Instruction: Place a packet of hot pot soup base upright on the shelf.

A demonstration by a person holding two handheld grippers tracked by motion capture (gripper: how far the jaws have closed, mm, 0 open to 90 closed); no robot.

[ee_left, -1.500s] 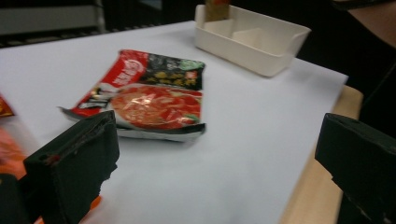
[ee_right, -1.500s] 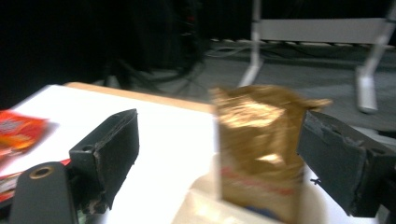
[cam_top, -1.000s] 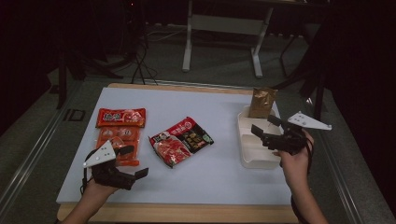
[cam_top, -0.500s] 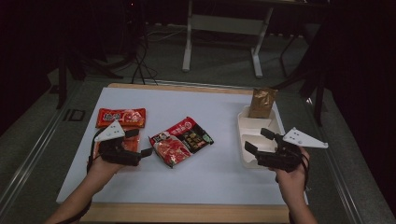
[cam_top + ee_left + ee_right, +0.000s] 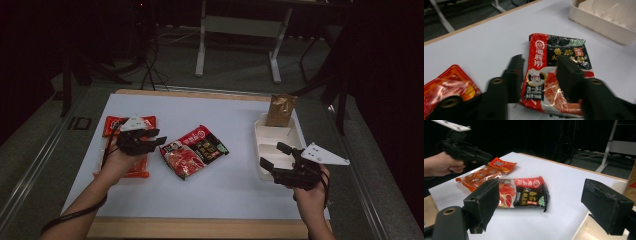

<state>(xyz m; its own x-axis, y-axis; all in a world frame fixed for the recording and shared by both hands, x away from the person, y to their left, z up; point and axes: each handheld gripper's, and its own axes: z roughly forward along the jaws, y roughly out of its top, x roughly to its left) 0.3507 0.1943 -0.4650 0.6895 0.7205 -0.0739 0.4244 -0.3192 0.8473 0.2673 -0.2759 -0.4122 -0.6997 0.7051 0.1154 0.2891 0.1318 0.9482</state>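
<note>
the left gripper (image 5: 159,139) hovers with fingers apart over the red-and-black glossy sauce packet (image 5: 194,150) on the white surface (image 5: 225,185), the right gripper (image 5: 272,156) likewise spread beside the cream plastic tray (image 5: 263,132).

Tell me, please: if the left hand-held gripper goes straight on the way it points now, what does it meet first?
Most likely the red and black soup base packet. The left hand-held gripper is open and aimed at it, one jaw on each side. Whether it is touching already is unclear.
</note>
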